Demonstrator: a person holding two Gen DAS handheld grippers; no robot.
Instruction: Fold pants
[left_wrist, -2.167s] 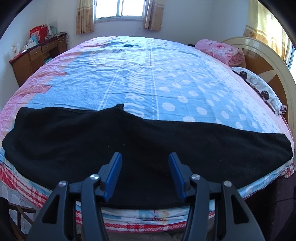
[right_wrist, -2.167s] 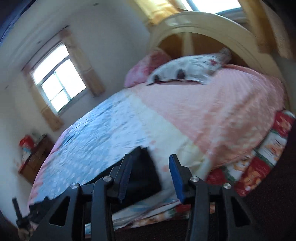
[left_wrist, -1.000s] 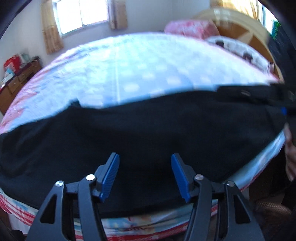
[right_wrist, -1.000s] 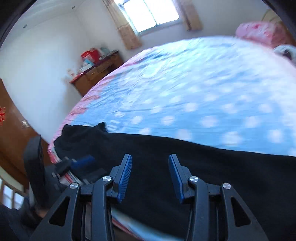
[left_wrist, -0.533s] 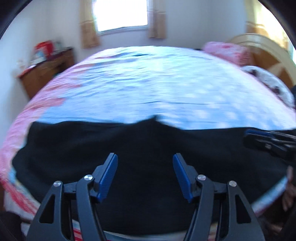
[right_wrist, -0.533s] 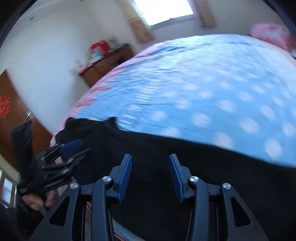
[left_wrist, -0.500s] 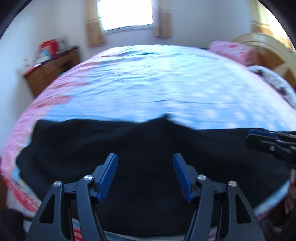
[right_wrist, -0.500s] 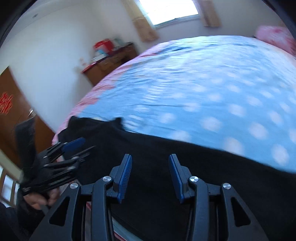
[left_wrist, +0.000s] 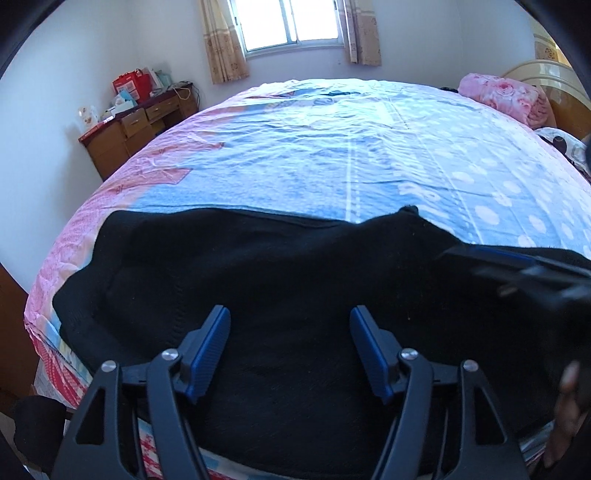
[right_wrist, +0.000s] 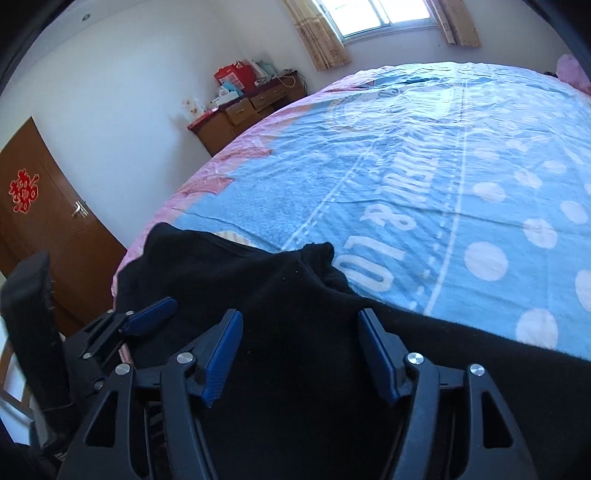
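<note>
Hand-held grippers, left (left_wrist: 290, 325) and right (right_wrist: 300, 330), tilt down, jaws opening, over pants (left_wrist: 295, 266).

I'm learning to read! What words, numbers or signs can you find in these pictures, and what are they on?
"01 &" in white on the blue bedsheet; the next white word there is too distorted to read.
Red paper sign on the brown door: a character, too blurry to read.
Red box on the dresser: print too small.

Black pants (left_wrist: 295, 280) cut off at the right edge, right hand-held gripper (left_wrist: 517, 269) blurred, dresser clutter (left_wrist: 129, 92) indistinct
</note>
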